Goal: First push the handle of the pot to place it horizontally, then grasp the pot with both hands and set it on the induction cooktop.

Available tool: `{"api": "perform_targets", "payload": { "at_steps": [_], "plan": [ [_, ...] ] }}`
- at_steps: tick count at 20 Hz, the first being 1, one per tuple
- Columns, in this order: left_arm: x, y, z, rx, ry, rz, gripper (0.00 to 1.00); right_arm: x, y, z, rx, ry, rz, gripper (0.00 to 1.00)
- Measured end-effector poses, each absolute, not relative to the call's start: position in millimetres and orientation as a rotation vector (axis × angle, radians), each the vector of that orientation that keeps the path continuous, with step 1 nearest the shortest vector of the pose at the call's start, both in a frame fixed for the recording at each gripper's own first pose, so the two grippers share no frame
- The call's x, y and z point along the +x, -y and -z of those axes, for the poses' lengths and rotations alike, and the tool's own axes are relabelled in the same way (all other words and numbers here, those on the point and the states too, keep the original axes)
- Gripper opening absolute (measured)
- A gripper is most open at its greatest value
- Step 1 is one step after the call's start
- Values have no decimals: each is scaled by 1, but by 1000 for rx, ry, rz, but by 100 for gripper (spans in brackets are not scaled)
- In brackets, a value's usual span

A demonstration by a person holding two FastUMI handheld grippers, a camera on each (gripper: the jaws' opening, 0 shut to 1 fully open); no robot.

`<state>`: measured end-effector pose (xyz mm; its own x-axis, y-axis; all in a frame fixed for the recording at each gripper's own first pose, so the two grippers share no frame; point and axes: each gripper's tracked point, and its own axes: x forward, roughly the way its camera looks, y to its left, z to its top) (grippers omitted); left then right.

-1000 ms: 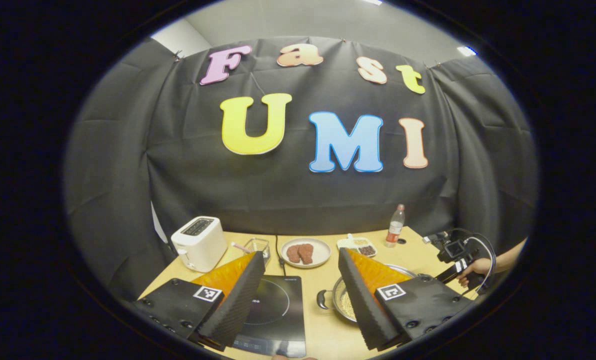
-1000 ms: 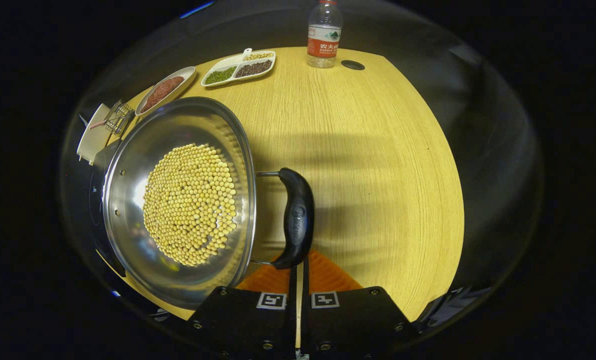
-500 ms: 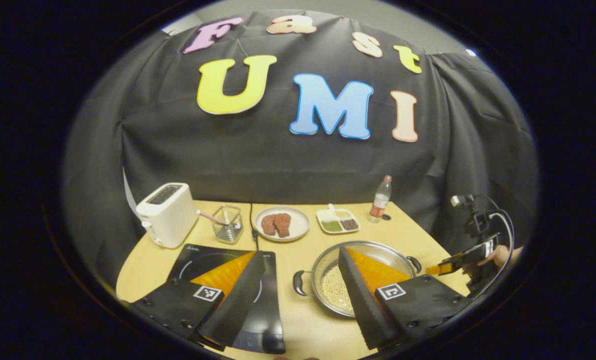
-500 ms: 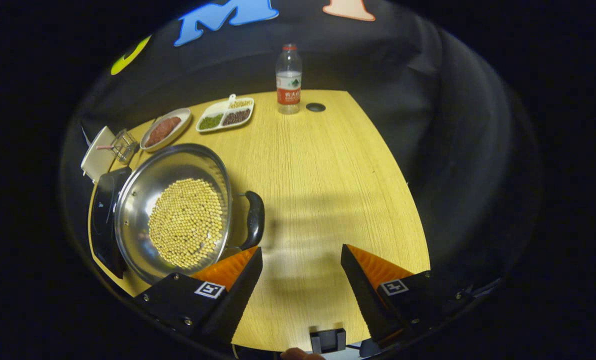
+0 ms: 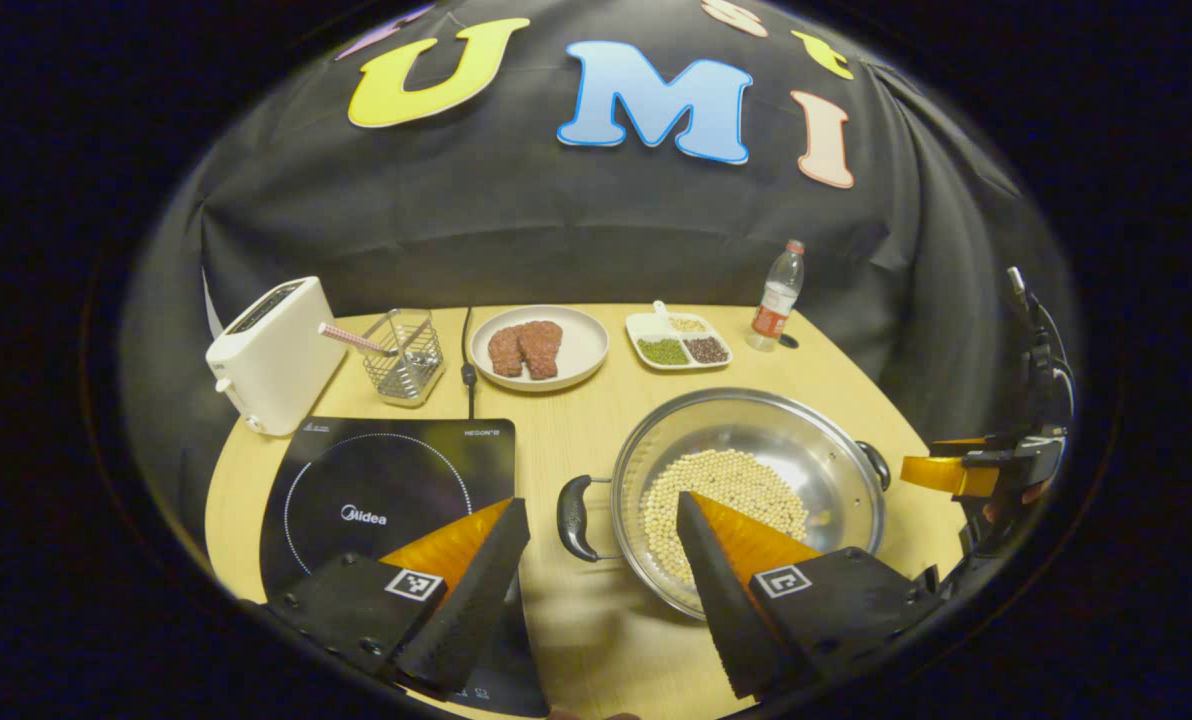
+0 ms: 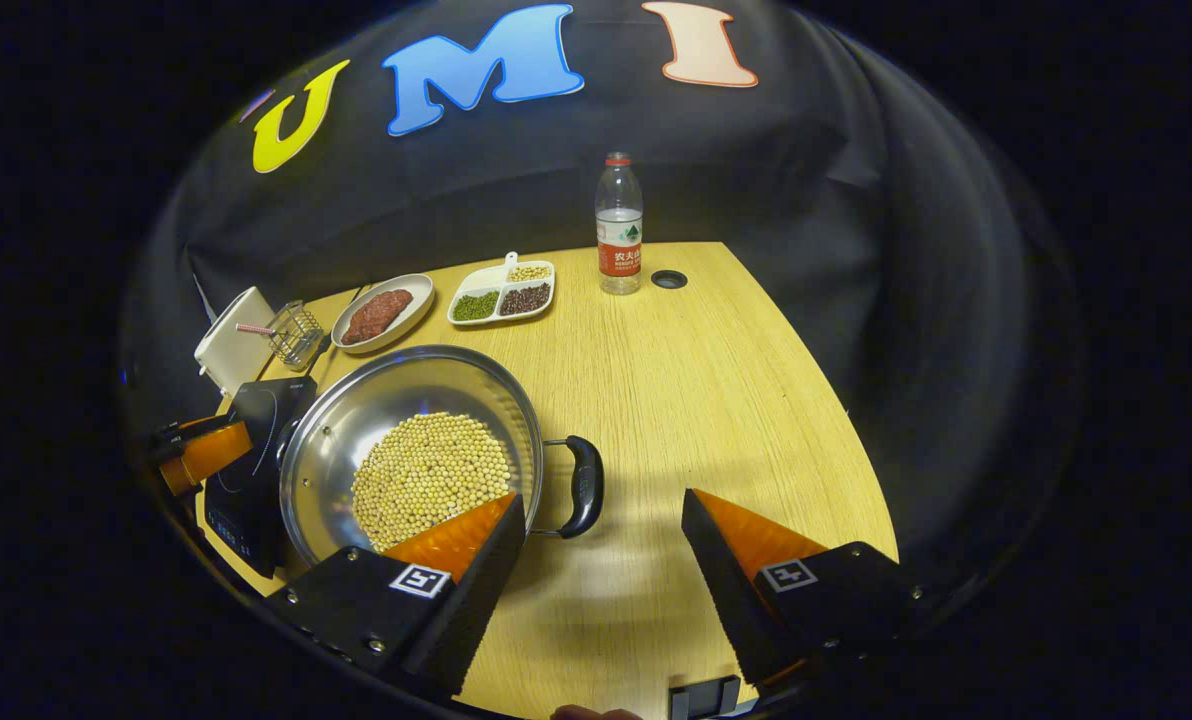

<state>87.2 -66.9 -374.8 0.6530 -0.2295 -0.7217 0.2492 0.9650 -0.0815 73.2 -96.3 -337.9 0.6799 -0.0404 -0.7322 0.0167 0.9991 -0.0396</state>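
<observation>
A steel pot (image 5: 756,425) holding yellow beans stands on the wooden table, right of the black induction cooktop (image 5: 386,480). Its two black handles point left (image 5: 573,518) and right (image 5: 874,465). My left gripper (image 5: 601,560) is open and held above the table; the left handle lies just ahead of its gap. In the right gripper view the pot (image 6: 396,400) sits left of centre with its near handle (image 6: 584,487) just ahead of my open right gripper (image 6: 601,545). The other gripper (image 5: 961,472) hovers beyond the pot's right handle. Both grippers are empty.
Along the back stand a white toaster (image 5: 266,355), a wire basket (image 5: 403,355), a plate of meat (image 5: 536,345), a divided dish of beans (image 5: 678,343) and a water bottle (image 5: 776,300). Bare tabletop (image 6: 716,400) stretches right of the pot.
My right gripper went from shut by the pot's handle to open, and drew back and up. My left gripper's view rose and tilted down, bringing the whole pot and cooktop into sight.
</observation>
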Motion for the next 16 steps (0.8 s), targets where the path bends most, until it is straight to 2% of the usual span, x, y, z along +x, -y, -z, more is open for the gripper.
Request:
{"api": "perform_targets", "payload": {
  "at_steps": [5, 14, 16],
  "plan": [
    [99, 65, 413, -5, -890, 230, 98, 89, 91, 368, 15, -857, 54, 97],
    [110, 74, 451, 13, -943, 244, 98, 109, 80, 404, -12, -920, 43, 99],
    [110, 75, 454, 44, -952, 251, 90, 110, 76, 408, -16, -936, 38, 98]
  ]
}}
